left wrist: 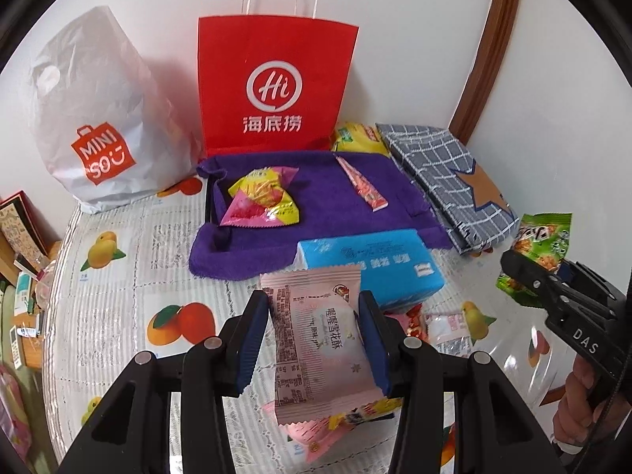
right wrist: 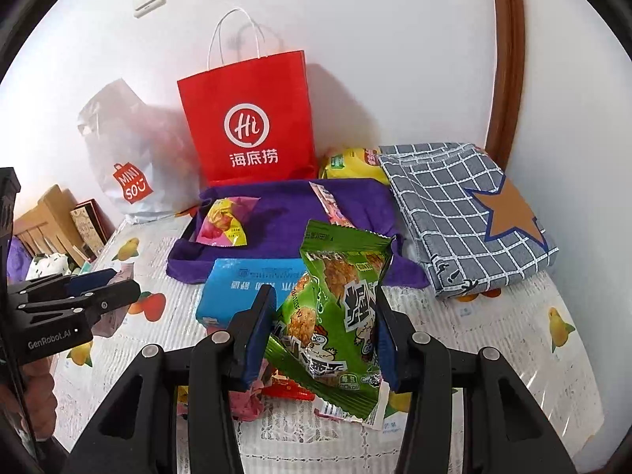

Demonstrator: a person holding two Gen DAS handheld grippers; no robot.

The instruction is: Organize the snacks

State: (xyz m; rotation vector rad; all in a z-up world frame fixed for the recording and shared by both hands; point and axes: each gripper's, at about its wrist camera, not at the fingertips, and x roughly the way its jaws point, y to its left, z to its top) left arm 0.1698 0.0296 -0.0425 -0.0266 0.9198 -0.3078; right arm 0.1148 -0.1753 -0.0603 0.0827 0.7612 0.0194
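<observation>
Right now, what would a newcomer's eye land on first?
The red paper bag upright against the wall, behind the purple towel. Nearer, each gripper grips a snack: the left gripper a pale pink packet, the right gripper a green crinkly packet.

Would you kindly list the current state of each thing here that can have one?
Left gripper: shut on pink snack packet, lifted.
Right gripper: shut on green snack packet, lifted.
Red paper bag: upright.
White plastic bag: standing, bulging.
Checked cloth: folded.
</observation>
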